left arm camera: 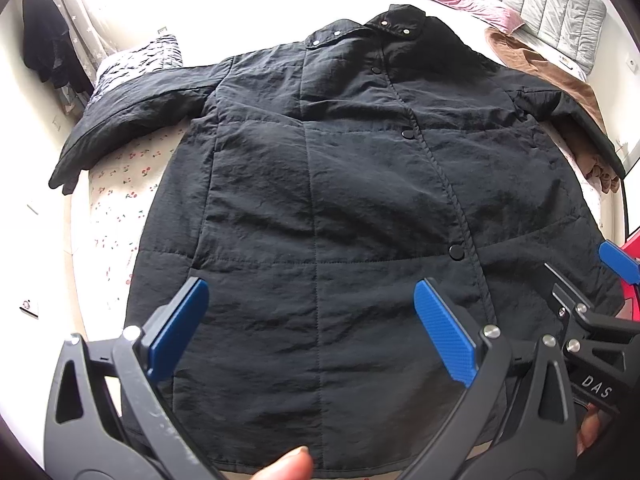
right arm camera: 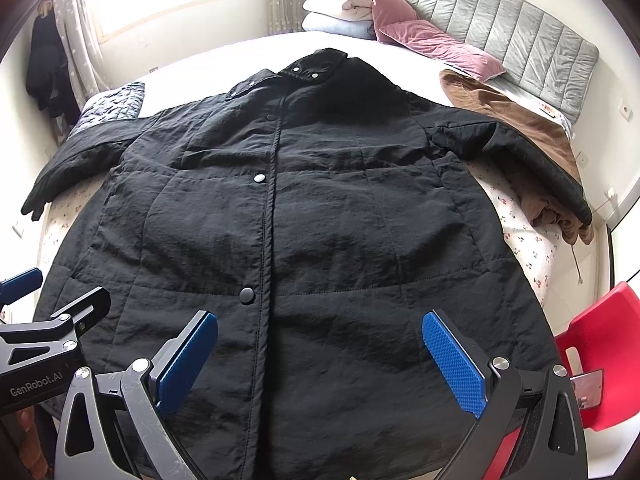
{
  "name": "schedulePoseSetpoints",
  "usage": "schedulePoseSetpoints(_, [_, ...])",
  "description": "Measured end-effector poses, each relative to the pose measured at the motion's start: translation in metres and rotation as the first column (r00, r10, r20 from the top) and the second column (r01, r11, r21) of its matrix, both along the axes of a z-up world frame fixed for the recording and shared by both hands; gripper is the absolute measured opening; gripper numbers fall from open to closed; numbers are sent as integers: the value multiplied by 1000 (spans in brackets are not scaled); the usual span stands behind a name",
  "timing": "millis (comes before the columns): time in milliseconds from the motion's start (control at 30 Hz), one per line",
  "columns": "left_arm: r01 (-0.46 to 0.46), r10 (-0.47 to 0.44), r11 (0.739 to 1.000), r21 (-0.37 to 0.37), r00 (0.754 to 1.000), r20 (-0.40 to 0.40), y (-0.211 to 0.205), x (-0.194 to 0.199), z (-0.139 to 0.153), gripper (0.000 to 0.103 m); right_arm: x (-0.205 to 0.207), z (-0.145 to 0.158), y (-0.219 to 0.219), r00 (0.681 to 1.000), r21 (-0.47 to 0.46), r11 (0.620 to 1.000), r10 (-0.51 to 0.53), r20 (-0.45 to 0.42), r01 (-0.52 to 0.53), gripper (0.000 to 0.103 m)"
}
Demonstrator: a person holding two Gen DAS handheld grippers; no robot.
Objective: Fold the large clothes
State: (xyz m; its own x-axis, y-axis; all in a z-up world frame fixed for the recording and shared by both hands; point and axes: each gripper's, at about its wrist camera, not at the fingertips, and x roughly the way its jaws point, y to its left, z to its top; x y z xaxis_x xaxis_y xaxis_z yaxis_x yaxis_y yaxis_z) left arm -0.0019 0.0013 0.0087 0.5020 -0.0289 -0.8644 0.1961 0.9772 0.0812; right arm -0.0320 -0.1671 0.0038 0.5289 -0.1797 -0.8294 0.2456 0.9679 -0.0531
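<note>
A large black quilted coat (left arm camera: 320,184) lies flat and face up on the bed, collar at the far end, both sleeves spread out to the sides. It fills the right wrist view too (right arm camera: 304,216). My left gripper (left arm camera: 312,328) is open and empty above the coat's lower hem. My right gripper (right arm camera: 320,356) is open and empty above the hem too, beside the left one. Each gripper shows at the edge of the other's view, the right one (left arm camera: 616,264) and the left one (right arm camera: 24,280).
The bed has a white sheet with a cherry print (left arm camera: 120,200). A brown garment (right arm camera: 532,128) lies under the coat's right sleeve. Pillows and a pink quilt (right arm camera: 420,40) lie by the grey headboard (right arm camera: 520,28). A red chair (right arm camera: 600,336) stands at the right.
</note>
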Motion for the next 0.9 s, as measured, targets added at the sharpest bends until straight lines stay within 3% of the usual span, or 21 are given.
schedulePoseSetpoints(533, [12, -12, 1000, 2, 1000, -1, 4, 8, 0, 102, 6, 0, -2, 1000, 2, 1000, 16, -7, -16, 103])
schedulePoseSetpoints(667, [44, -46, 998, -46, 999, -30, 7, 18, -4, 102, 16, 2, -7, 999, 2, 999, 36, -11, -36, 103])
schedulePoseSetpoints(800, [128, -132, 987, -92, 991, -28, 6, 31, -5, 102, 31, 9, -17, 998, 5, 998, 65, 9, -65, 103])
schedulePoseSetpoints(900, [235, -243, 967, -102, 967, -73, 1, 50, -3, 102, 48, 16, -29, 995, 16, 996, 93, 23, -93, 103])
